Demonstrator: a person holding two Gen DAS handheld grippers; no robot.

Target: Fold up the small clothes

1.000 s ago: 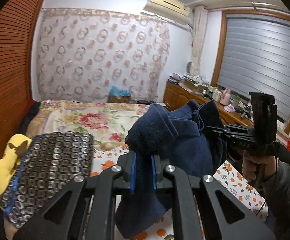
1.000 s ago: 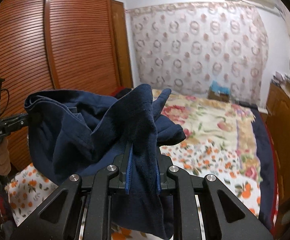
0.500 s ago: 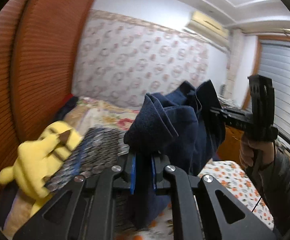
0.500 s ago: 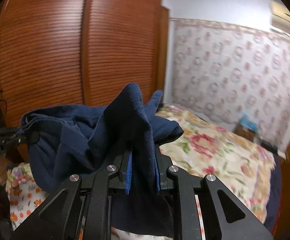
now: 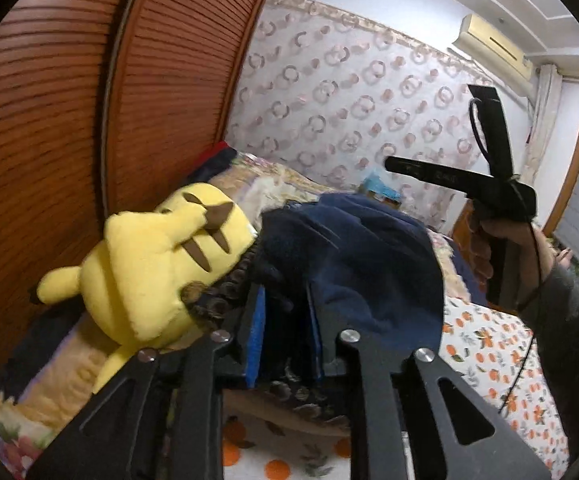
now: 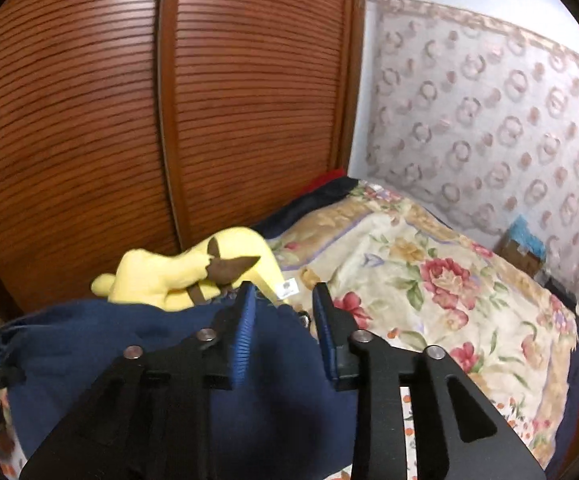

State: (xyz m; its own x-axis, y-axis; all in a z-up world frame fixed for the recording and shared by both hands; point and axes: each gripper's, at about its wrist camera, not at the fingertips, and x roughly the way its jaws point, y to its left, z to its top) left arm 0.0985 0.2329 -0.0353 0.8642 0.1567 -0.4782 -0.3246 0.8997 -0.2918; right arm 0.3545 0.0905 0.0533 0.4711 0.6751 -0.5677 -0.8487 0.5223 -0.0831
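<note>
Beside wardrobe doors (image 6: 129, 120), both jaws just spreading off navy garment (image 5: 369, 264), dropped over patterned pillow (image 5: 217, 300); fold likely slumping, fabric lying heaped.

Navy blue fleece garment (image 5: 373, 264): plain, no print. Yellow plush toy (image 5: 149, 264): dark brown stripes, brown-tipped ear. Cream floral quilt (image 6: 441, 280) on bed: red and pink roses, green leaves. White bedsheet (image 5: 485, 344): small orange fruits. Reddish-brown slatted wooden wardrobe doors (image 6: 129, 112): horizontal dark lines. Pale curtain (image 6: 489, 112): pink-brown rings and dots. Black grippers: blue pads (image 6: 243, 340) on jaws. Dark pillow (image 5: 289, 396) under garment: rows of small silvery rings.
</note>
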